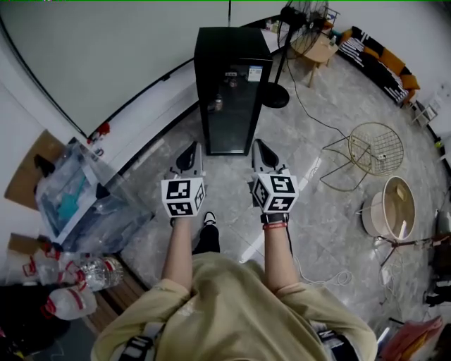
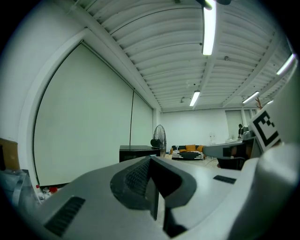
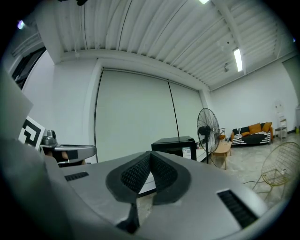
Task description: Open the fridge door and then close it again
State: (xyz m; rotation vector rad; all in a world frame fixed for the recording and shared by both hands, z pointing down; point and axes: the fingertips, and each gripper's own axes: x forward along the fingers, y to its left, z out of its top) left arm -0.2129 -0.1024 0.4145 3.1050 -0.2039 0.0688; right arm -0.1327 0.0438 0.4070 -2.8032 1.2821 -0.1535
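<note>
A small black fridge (image 1: 231,84) with a glass door stands on the floor by the white wall, door closed. It also shows low and far off as a black fridge (image 2: 136,152) in the left gripper view and as a black fridge (image 3: 177,146) with a label in the right gripper view. My left gripper (image 1: 189,154) and right gripper (image 1: 262,152) are held side by side, level, a short way in front of the door, touching nothing. Both are shut with nothing between the jaws. The left gripper's tips (image 2: 151,161) and the right gripper's tips (image 3: 151,157) meet.
A standing fan (image 1: 301,21) and a wooden side table (image 1: 317,48) are right of the fridge. A wire-frame chair (image 1: 370,151) and a round tub (image 1: 394,208) sit on the floor at right. Plastic bins and bottles (image 1: 77,211) lie at left. A cable (image 1: 310,106) runs across the marble floor.
</note>
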